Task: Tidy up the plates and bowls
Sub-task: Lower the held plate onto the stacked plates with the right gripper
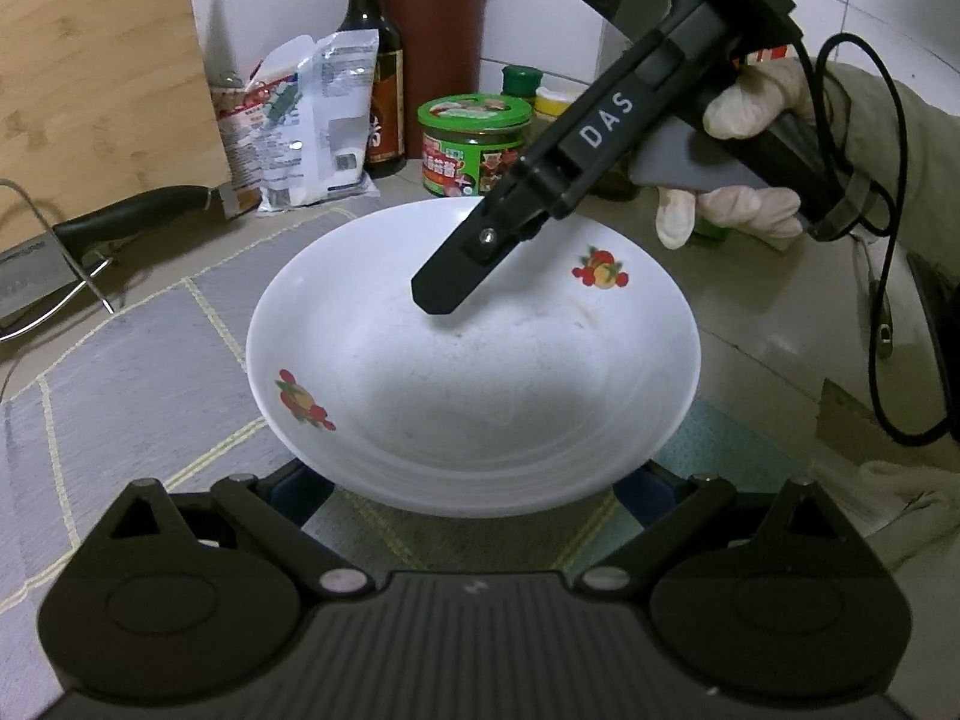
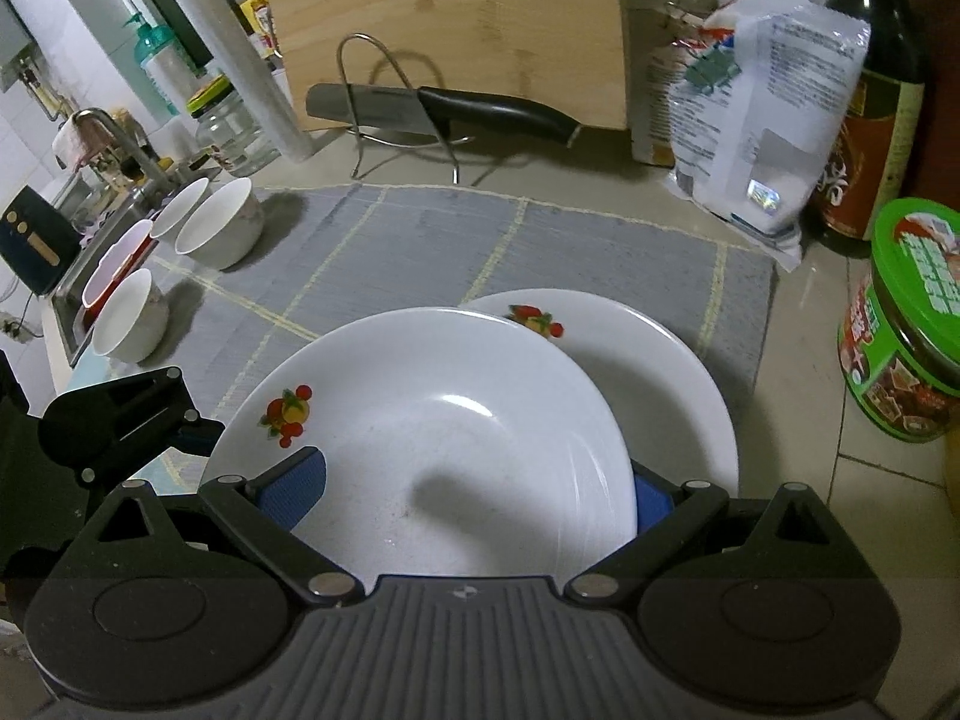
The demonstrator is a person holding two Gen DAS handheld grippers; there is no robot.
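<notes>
A white deep plate with fruit prints [image 1: 474, 360] hangs over the grey mat, its near rim above my left gripper [image 1: 474, 495], whose blue pads sit wide apart under it. In the right wrist view this plate [image 2: 432, 438] overlaps a second matching plate [image 2: 666, 396] lying on the mat. My right gripper [image 2: 474, 492] has its blue pads [image 2: 294, 489] spread at both sides of the upper plate's near rim; its finger [image 1: 456, 276] reaches over the plate from the far side. Several white bowls [image 2: 219, 231] stand at the mat's left edge.
A grey woven mat [image 2: 420, 240] covers the counter. A knife on a wire rack [image 2: 432, 108] and a bamboo cutting board [image 2: 444, 18] stand behind. Seasoning bags [image 2: 750, 120], a soy sauce bottle [image 2: 870, 102] and a green-lidded jar [image 2: 906, 324] crowd the right. A sink [image 2: 90, 222] lies left.
</notes>
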